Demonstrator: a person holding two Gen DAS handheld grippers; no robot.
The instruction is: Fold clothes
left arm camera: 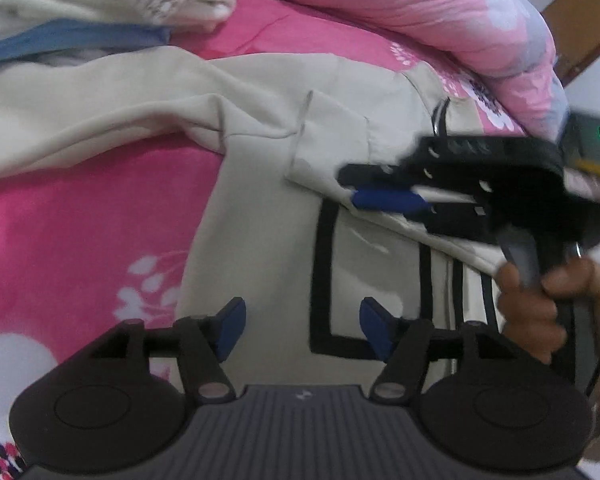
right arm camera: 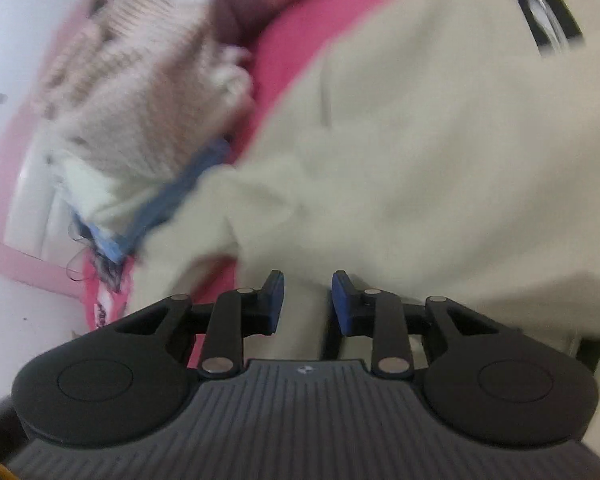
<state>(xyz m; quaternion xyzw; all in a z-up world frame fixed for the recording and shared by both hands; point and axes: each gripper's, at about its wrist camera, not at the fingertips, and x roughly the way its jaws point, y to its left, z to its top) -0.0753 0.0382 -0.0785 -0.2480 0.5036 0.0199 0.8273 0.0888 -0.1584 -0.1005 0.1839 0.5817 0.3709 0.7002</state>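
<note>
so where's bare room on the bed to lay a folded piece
Free: the pink floral bedsheet left of the cream garment with black stripes, below its spread sleeve. Crowded: the pile of pale clothes over blue fabric at top left, the pink flowered quilt at top right.

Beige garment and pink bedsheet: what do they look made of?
Beige garment: looks like a soft matte knit, maybe cotton jersey or fleece; it drapes in rounded folds, with black stripes that look printed or sewn on. Pink bedsheet: thin, smooth woven cloth, likely cotton or polyester, with a flat white floral print.
</note>
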